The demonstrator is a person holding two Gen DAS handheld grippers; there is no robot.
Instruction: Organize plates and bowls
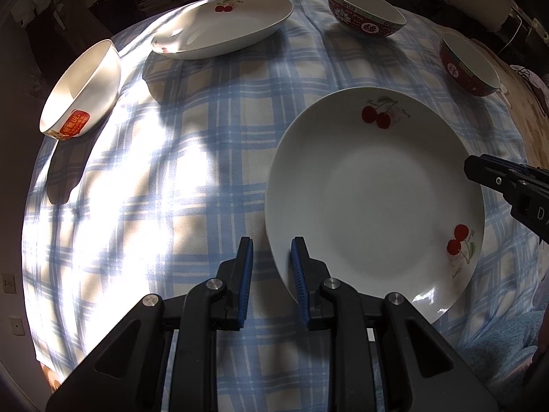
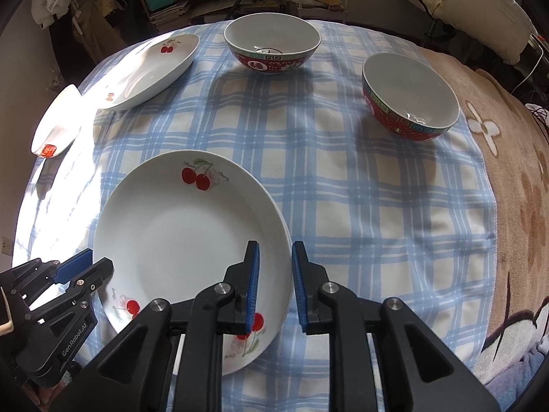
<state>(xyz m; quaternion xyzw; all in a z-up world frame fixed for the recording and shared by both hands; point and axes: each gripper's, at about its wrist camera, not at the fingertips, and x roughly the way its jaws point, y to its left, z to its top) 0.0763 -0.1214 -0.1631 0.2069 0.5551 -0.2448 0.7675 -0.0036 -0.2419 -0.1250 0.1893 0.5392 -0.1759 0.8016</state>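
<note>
A white plate with red cherry prints (image 1: 370, 199) (image 2: 178, 240) lies flat on the blue plaid cloth (image 1: 171, 171). My left gripper (image 1: 272, 240) straddles its left rim, one pad over the plate and one over the cloth, with gaps on both sides. It also shows at the lower left of the right wrist view (image 2: 97, 259). My right gripper (image 2: 276, 243) straddles the plate's right rim the same way, its pads clear of the rim. Its tip shows at the right edge of the left wrist view (image 1: 480, 171).
A second cherry plate (image 1: 223, 24) (image 2: 151, 72) sits at the back left. A white bowl with a red label (image 1: 82, 92) (image 2: 56, 123) is at the far left edge. Two red patterned bowls (image 2: 272, 46) (image 2: 410, 96) stand at the back and back right. A brown flowered blanket (image 2: 514, 189) lies to the right.
</note>
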